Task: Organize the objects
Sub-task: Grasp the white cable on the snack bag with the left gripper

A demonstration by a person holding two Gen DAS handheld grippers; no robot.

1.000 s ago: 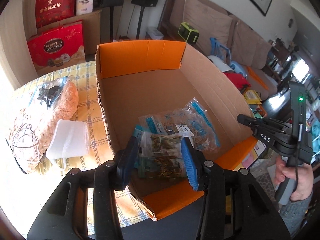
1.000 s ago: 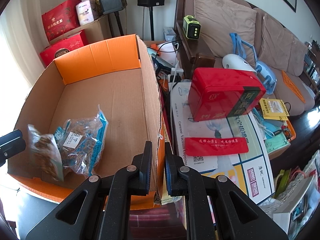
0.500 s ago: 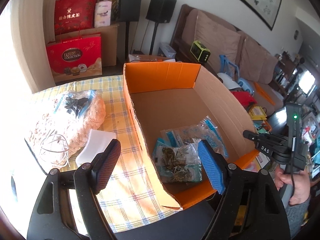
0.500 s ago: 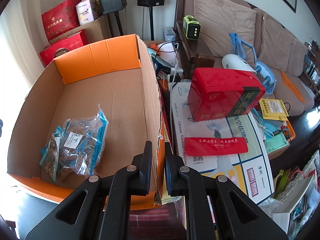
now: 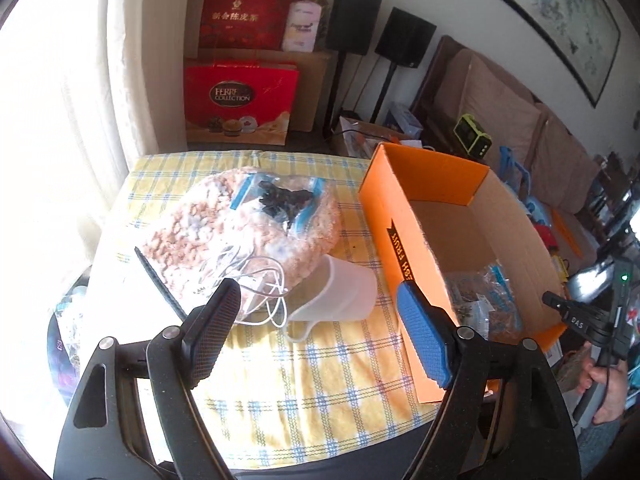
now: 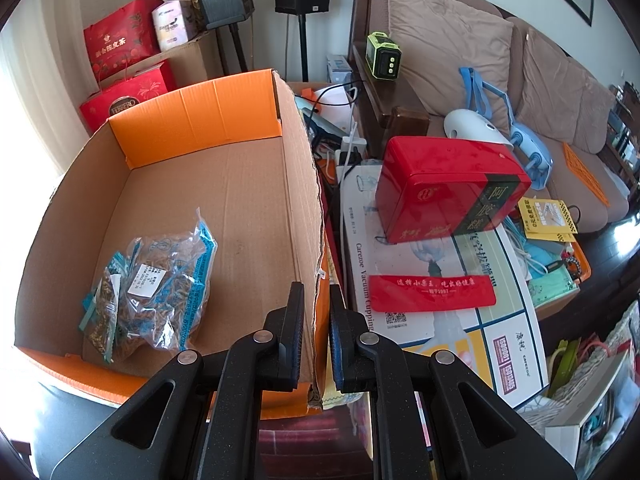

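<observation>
A cardboard box (image 5: pixel 404 264) with orange flaps stands on the yellow checked tablecloth (image 5: pixel 320 380). Inside it lie clear snack bags (image 6: pixel 152 280) with blue seals. My left gripper (image 5: pixel 316 304) is open and holds nothing; it hangs over the table left of the box. Just beyond its fingers lies a white plastic cup (image 5: pixel 344 296) on its side. Behind the cup sit a big bag of pinkish snacks (image 5: pixel 224 236), a small bag of dark pieces (image 5: pixel 284 200) on top, and a white cable (image 5: pixel 260 284). My right gripper (image 6: pixel 317 292) is shut on the box's right wall (image 6: pixel 300 200).
Right of the box are a red tin (image 6: pixel 448 188) on a flat printed carton (image 6: pixel 440 312), cables and a brown sofa (image 6: pixel 452 40). Red gift bags (image 5: pixel 240 100) and speakers (image 5: pixel 404 36) stand beyond the table. A hand (image 5: pixel 604 380) holds the right gripper.
My left gripper let go of a snack bag inside the box, spread its jaws and swung left out of the box to above the table. The right gripper kept still.
</observation>
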